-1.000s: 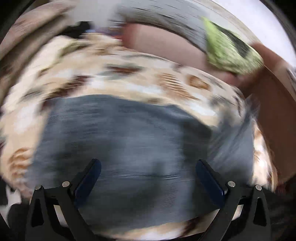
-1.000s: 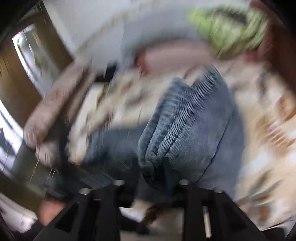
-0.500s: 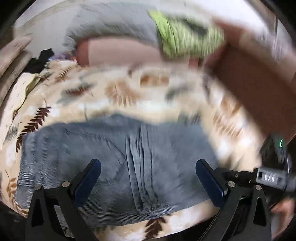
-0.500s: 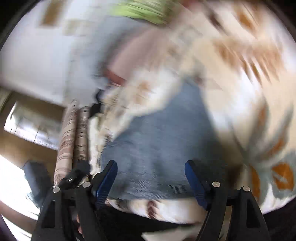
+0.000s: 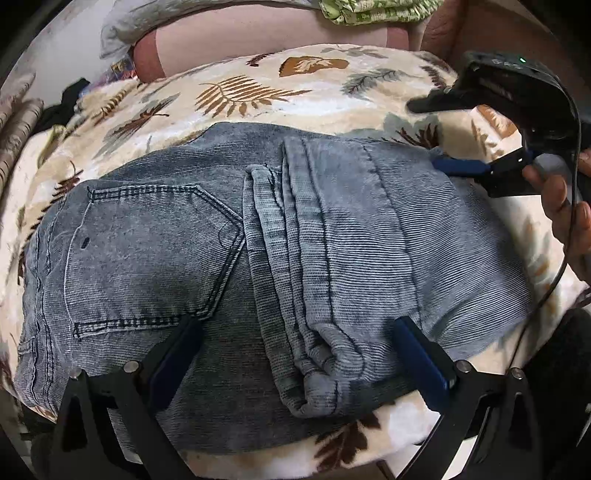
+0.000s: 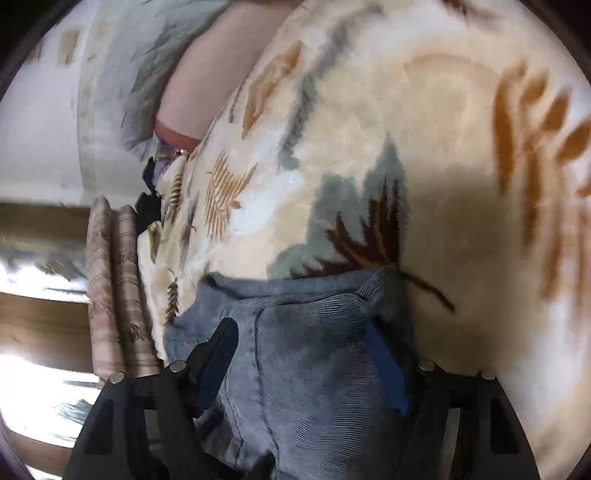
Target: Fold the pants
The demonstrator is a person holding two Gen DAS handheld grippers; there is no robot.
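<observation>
Grey-blue corduroy pants [image 5: 280, 236] lie folded into a compact rectangle on a leaf-print blanket, back pocket at the left, leg layers folded over the right. My left gripper [image 5: 295, 332] hovers open and empty over the near edge of the pants. My right gripper [image 6: 299, 332] is open with its jaws over the far right corner of the pants [image 6: 303, 354]; it also shows in the left wrist view [image 5: 480, 162], held by a hand, one blue finger [image 5: 458, 166] touching the pants' edge.
The cream leaf-print blanket [image 5: 258, 92] covers the bed. A pink bolster [image 5: 236, 40], a grey pillow and a green cloth [image 5: 369, 11] lie at the far end. A brown wooden frame stands at the right. Rolled curtains [image 6: 114, 288] hang left of the bed.
The right gripper has let go of the pants fold and opened, then settled at the far right corner. The pants now lie folded flat. Both cameras have stopped swinging.
</observation>
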